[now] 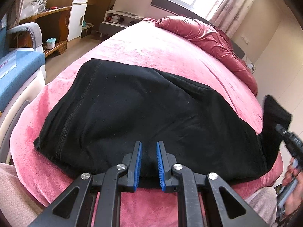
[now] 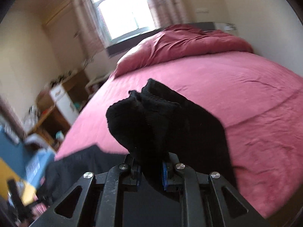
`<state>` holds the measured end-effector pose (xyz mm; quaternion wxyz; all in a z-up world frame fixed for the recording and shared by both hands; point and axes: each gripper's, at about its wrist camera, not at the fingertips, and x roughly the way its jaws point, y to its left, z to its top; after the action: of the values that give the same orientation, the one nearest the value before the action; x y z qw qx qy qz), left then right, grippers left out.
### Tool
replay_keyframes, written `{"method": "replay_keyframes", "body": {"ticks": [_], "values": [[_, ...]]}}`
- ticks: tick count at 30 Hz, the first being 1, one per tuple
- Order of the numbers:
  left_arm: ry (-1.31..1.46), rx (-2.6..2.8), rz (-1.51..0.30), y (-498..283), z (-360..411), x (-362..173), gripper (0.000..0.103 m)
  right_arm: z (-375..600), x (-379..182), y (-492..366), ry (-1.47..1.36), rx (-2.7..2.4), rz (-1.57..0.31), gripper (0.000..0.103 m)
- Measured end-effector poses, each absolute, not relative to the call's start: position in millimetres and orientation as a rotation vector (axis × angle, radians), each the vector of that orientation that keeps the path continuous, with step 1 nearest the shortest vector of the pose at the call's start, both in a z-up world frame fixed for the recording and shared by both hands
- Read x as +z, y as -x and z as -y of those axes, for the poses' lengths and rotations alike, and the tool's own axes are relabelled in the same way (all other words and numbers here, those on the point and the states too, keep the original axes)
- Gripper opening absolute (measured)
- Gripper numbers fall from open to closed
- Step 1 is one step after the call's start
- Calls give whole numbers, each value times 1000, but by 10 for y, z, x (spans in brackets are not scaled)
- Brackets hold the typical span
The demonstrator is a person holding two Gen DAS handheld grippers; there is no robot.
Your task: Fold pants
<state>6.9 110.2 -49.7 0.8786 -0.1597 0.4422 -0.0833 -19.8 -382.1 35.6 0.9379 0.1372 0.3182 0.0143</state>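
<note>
Black pants (image 1: 132, 109) lie spread on the pink bed (image 1: 144, 45), waist end to the left. My left gripper (image 1: 149, 145) hovers open at the pants' near edge, blue pads (image 1: 139, 162) apart with nothing between them. My right gripper (image 2: 150, 162) is shut on the bunched leg end of the pants (image 2: 157, 117) and holds it lifted above the bed (image 2: 227, 87). In the left wrist view that raised leg end (image 1: 274, 115) rises at the far right beside the right gripper's body. The rest of the pants (image 2: 79, 162) shows dark at lower left in the right wrist view.
A crumpled dark-red duvet (image 1: 208, 36) lies at the head of the bed, also in the right wrist view (image 2: 181, 41). A blue-grey armchair (image 1: 20, 64) stands to the left. A wooden desk and white cabinet (image 1: 77, 13) stand beyond it. The right wrist view is motion-blurred.
</note>
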Motion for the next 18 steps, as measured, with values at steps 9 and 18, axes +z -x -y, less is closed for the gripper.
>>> {"method": "replay_keyframes", "body": {"ticks": [9, 18], "values": [[338, -167, -925, -57, -1140, -526, 16, 3113, -425, -32, -115, 124, -804, 24], [353, -163, -920, -62, -1128, -523, 16, 2908, -609, 184, -90, 321, -875, 67]]}}
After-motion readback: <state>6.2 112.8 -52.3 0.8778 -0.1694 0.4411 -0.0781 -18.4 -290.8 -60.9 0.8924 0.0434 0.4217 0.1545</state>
